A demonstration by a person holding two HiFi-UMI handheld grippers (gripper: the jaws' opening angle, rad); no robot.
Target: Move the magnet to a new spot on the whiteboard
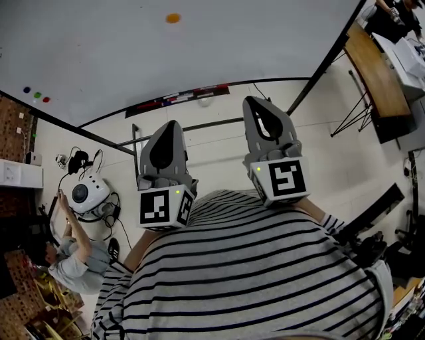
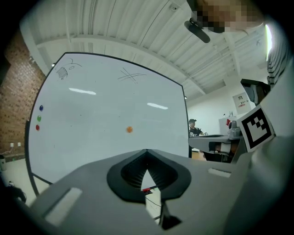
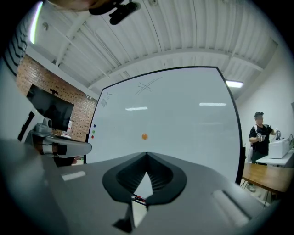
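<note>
Nearest the head camera is the wearer's striped shirt (image 1: 246, 272). Just beyond it sit the two marker cubes, one on each tool. The left gripper (image 1: 170, 125) and the right gripper (image 1: 256, 101) are held side by side, apart from one another, both aimed at the whiteboard (image 1: 133, 53).

In its own view the left gripper (image 2: 147, 151) has its jaws brought together, tips meeting, with nothing between them. The right gripper (image 3: 147, 155) likewise has its jaws fully together and is empty. Neither tool touches the board.

Along the whiteboard's bottom edge runs a marker tray (image 1: 179, 99) carrying several pens.

The orange magnet (image 1: 172, 18) clings to the whiteboard (image 2: 92, 151) near its middle, well clear of every edge; it appears just above the closed tips in the left gripper view (image 2: 129, 130) and in the right gripper view (image 3: 144, 136).

Three small magnets (image 2: 39, 118), blue, green and red, form a short column at the whiteboard's left edge, well apart from the orange one. Faint pen scribbles (image 2: 128, 75) lie near the top edge.
</note>
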